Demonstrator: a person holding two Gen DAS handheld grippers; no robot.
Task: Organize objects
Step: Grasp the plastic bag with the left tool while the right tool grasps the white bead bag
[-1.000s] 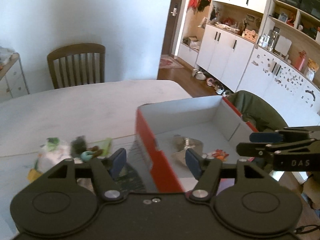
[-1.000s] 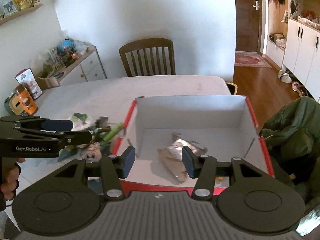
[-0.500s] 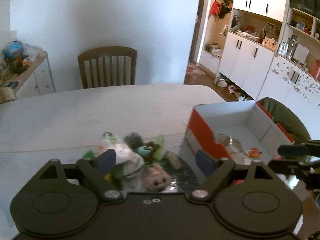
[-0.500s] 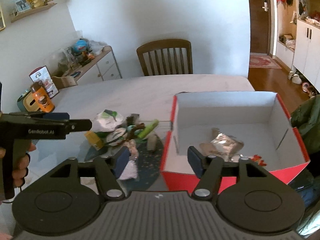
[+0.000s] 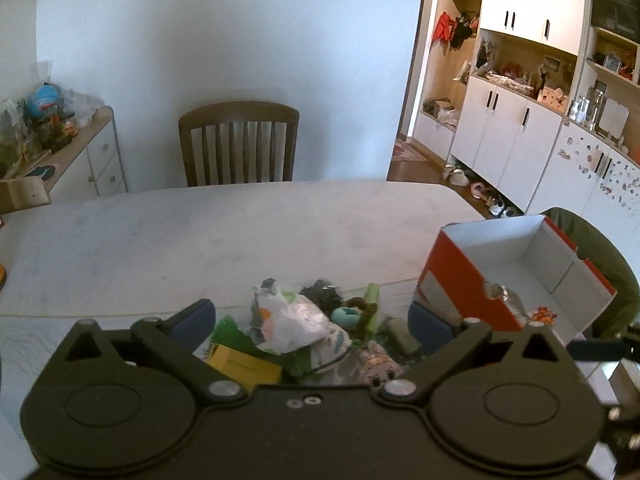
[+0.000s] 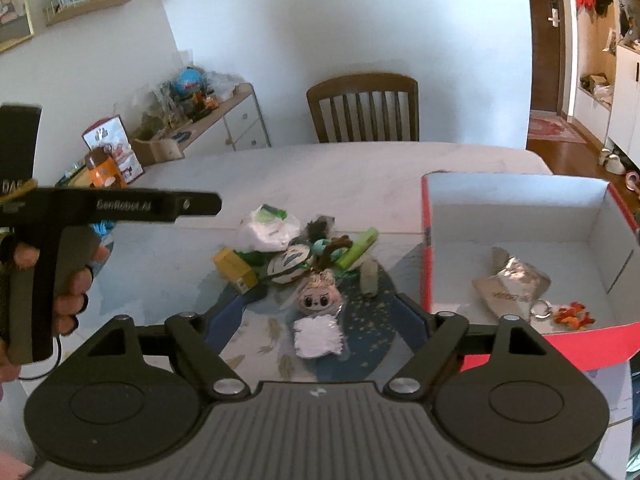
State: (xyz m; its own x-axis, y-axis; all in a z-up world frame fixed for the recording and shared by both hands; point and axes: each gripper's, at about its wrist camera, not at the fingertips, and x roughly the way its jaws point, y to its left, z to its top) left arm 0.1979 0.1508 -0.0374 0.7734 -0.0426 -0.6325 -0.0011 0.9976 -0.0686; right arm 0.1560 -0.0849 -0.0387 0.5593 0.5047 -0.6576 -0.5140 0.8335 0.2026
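A heap of small items lies on a dark blue mat (image 6: 360, 340): a white plastic bag (image 6: 266, 232) (image 5: 286, 322), a yellow box (image 6: 234, 270) (image 5: 244, 366), a green tube (image 6: 358, 248), a plush doll keychain (image 6: 318, 298) and a white packet (image 6: 318, 338). To the right stands a red cardboard box (image 6: 426, 240) (image 5: 448, 276) with a white inside; a silver foil pouch (image 6: 510, 286) and an orange trinket (image 6: 574, 316) lie in it. My left gripper (image 5: 310, 318) hangs open over the heap. My right gripper (image 6: 320, 312) is open too, just short of the doll.
The items rest on a pale table (image 5: 240, 232) with a wooden chair (image 5: 239, 144) at its far side. A hand (image 6: 68, 276) holds the left gripper at the left of the right wrist view. A cluttered sideboard (image 6: 224, 120) stands left, white cabinets (image 5: 516, 136) right.
Both grippers have swung left, from over the red box to the heap of items. Their jaws have opened wider.
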